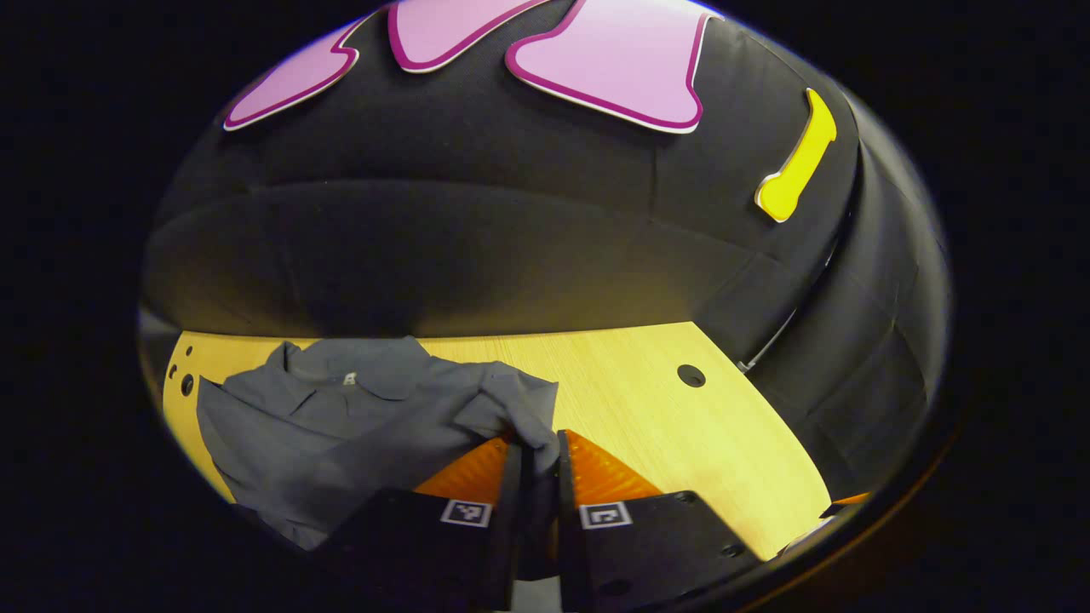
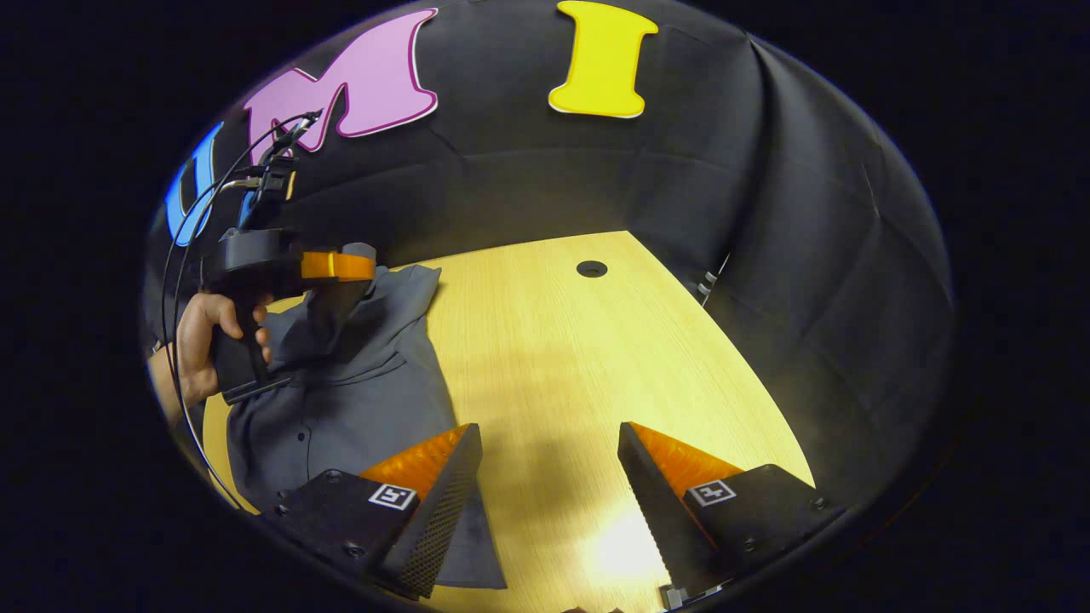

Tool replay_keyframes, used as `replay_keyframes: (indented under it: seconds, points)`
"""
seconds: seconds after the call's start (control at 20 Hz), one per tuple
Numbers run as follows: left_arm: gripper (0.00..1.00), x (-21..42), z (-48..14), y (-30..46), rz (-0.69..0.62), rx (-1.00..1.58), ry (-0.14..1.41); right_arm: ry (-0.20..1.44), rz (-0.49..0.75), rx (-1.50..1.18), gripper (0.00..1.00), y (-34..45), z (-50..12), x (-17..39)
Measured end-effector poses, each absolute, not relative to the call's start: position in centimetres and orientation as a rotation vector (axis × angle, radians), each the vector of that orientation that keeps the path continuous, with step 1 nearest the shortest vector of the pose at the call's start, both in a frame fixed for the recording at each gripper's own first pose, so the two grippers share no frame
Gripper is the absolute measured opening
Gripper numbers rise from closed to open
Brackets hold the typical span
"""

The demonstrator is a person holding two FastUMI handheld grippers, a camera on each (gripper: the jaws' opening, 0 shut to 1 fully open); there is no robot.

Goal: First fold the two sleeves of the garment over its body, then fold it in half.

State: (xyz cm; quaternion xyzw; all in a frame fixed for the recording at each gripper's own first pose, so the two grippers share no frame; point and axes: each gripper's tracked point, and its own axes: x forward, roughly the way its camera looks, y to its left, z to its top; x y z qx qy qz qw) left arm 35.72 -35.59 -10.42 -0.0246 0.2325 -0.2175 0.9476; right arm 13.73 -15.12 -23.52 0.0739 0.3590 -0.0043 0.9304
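Note:
A grey button-up shirt (image 1: 341, 426) lies on the wooden table (image 1: 647, 409), collar toward the far wall. My left gripper (image 1: 539, 447) is shut on a bunched sleeve of the shirt, lifting the cloth over the body. In the right gripper view the same shirt (image 2: 358, 400) spreads at the left, and the left gripper (image 2: 328, 302) shows above it, held by a hand (image 2: 200, 340), with cloth hanging from its fingers. My right gripper (image 2: 549, 460) stands open over bare table (image 2: 562, 358), just right of the shirt's hem, with nothing between its fingers.
A round hole (image 2: 592, 269) sits in the tabletop near the far edge, also seen as the hole (image 1: 691, 375) right of the shirt. Small holes (image 1: 186, 379) dot the table's left end. Cables (image 2: 213, 196) trail from the left gripper. Black cloth walls close the back and right.

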Motion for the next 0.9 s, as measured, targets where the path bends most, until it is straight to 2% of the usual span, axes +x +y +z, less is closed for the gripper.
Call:
replay_keyframes:
  seconds: [0.15, 0.3, 0.6, 0.9]
  points:
    - [0.65, 34.3, -9.1, -35.4, -0.475, -0.078, 0.444, 0.732, 0.010, 0.146, 0.99, -14.2, -23.2, 13.5]
    - [0.97, 33.1, -7.4, -32.6, -0.450, -0.063, 0.408, 0.725, 0.034, 0.152, 1.00, -12.9, -22.7, 13.3]
    - [0.96, 28.7, -6.1, -22.3, -0.362, -0.008, 0.368, 0.747, 0.105, 0.137, 1.00, -9.5, -23.1, 11.8]
    - [0.96, 20.8, -11.3, -10.8, -0.259, -0.006, 0.457, 0.817, 0.190, 0.096, 1.00, -5.4, -25.8, 8.5]
